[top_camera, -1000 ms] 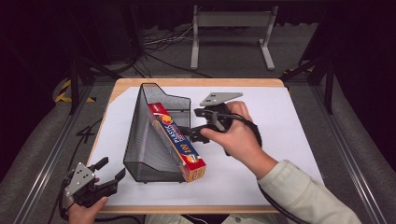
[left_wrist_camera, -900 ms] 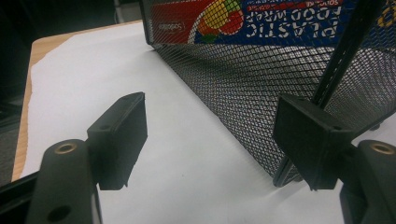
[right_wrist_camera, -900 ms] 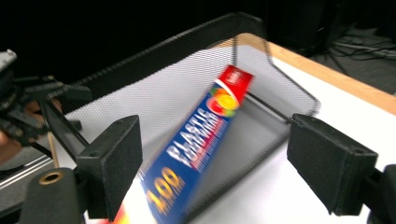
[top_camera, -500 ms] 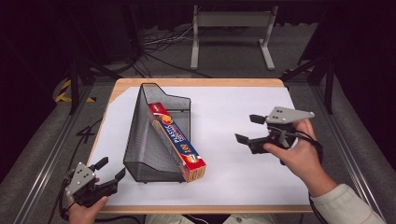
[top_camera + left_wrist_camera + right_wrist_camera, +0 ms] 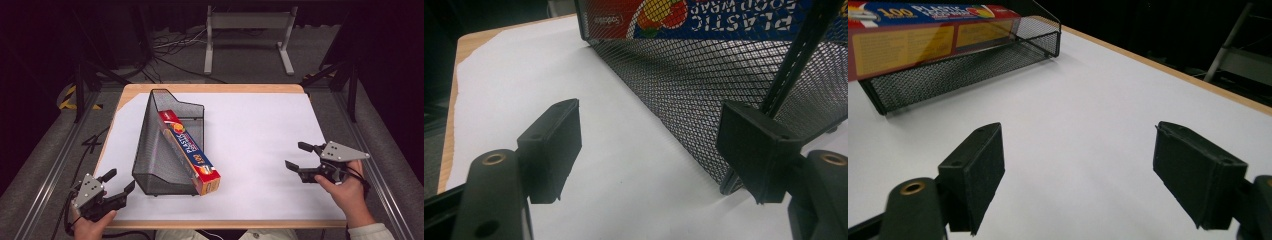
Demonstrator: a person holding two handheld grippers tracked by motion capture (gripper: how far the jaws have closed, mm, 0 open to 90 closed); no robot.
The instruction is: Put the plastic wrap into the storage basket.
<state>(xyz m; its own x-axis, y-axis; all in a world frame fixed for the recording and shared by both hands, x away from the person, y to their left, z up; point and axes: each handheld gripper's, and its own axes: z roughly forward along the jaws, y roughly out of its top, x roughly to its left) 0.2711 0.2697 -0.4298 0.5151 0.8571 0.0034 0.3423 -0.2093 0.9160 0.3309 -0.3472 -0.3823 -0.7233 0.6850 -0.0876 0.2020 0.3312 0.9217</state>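
The long box (image 5: 190,152) lying in the wire tray (image 5: 160,165) reads "PLASTIC" along its blue top face, with "100" near its near end. The left gripper view shows "PLASTIC" and "FOOD WRAP" upside down on it (image 5: 704,17). The right gripper view shows "100" and "PLASTIC" (image 5: 923,12); the smaller print is too blurred to read.

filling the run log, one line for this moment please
plastic wrap box: lying in mesh tray | left gripper: open, empty | right gripper: open, empty
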